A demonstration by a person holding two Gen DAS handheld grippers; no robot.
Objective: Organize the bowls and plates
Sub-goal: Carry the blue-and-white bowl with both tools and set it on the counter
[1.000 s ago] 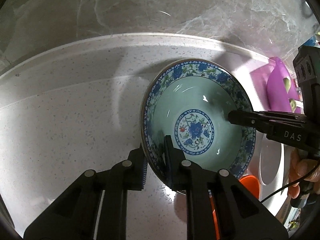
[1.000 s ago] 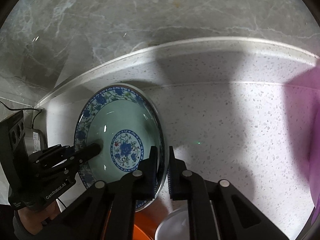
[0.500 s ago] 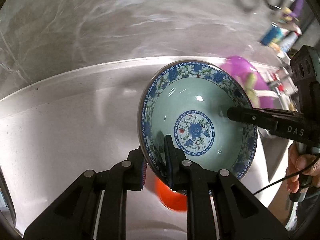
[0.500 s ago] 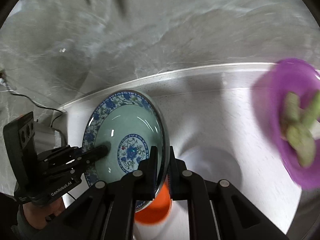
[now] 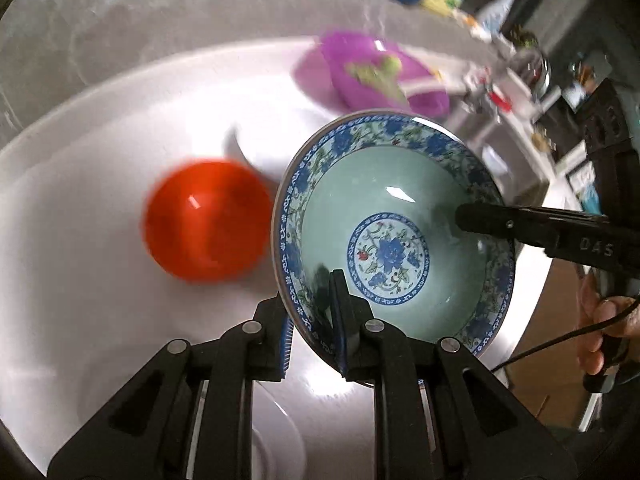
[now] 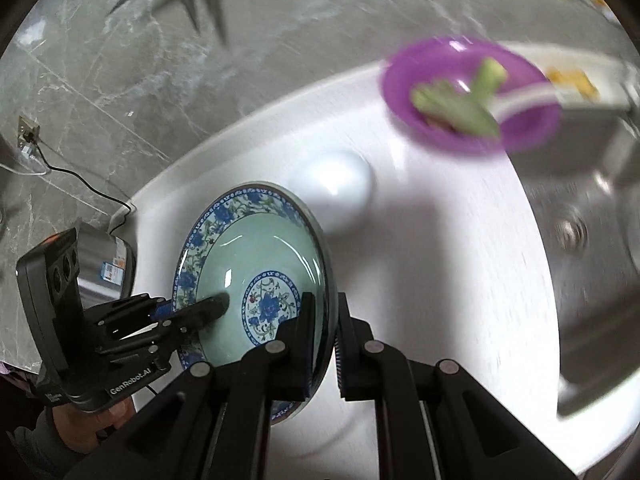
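A blue-and-white floral bowl (image 5: 400, 216) with a pale green inside is held in the air over the white counter by both grippers. My left gripper (image 5: 312, 320) is shut on its near rim. My right gripper (image 6: 324, 320) is shut on the opposite rim of the same bowl (image 6: 256, 272). Each gripper shows in the other's view: the right gripper (image 5: 520, 224) and the left gripper (image 6: 168, 320). An orange bowl (image 5: 204, 220) stands on the counter left of the floral bowl. A white bowl (image 6: 340, 184) stands on the counter beyond it.
A purple plate with green vegetables (image 6: 472, 96) (image 5: 372, 72) sits at the back of the counter. A steel sink (image 6: 580, 240) lies to the right. A marble wall (image 6: 120, 60) with an outlet and cable (image 6: 28, 132) stands behind. Bottles and clutter (image 5: 480, 12) are far right.
Both grippers have lifted the floral bowl up and away from the counter. The orange bowl and the white bowl that sat under it are now uncovered, and the view has swung toward the sink.
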